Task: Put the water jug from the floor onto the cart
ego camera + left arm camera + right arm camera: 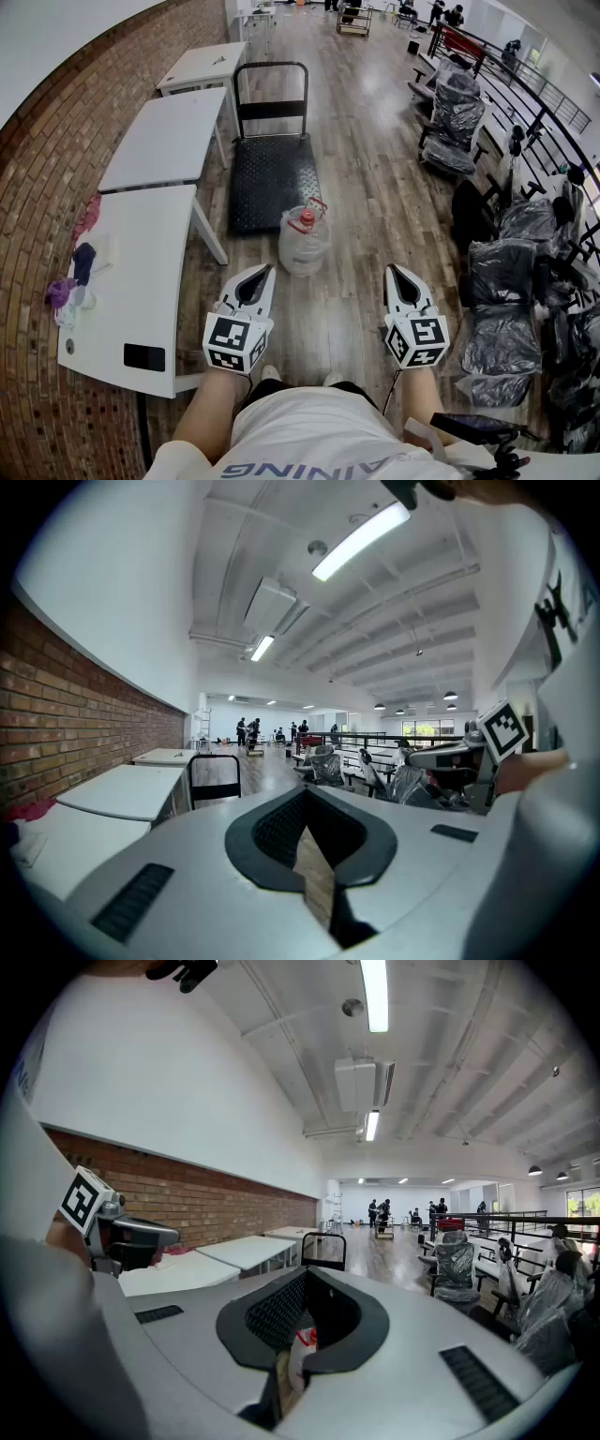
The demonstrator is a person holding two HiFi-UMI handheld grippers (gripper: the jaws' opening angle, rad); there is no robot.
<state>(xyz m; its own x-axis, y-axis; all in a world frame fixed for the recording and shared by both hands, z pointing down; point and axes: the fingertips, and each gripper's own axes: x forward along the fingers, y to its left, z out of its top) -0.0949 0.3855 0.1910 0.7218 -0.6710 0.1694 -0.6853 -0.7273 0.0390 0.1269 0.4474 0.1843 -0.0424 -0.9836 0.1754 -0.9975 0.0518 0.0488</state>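
Left gripper [265,272] and right gripper [392,272] are closed and empty, while the water jug [305,246] is judged bulky, slick-walled and best gripped at its neck.

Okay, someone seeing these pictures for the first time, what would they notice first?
Probably the clear water jug with its red cap, standing on the wood floor just before the black cart. Then the left tongs and right tongs, both shut and empty, pointing toward it from the bottom of the head view. White tables line the brick wall at left.
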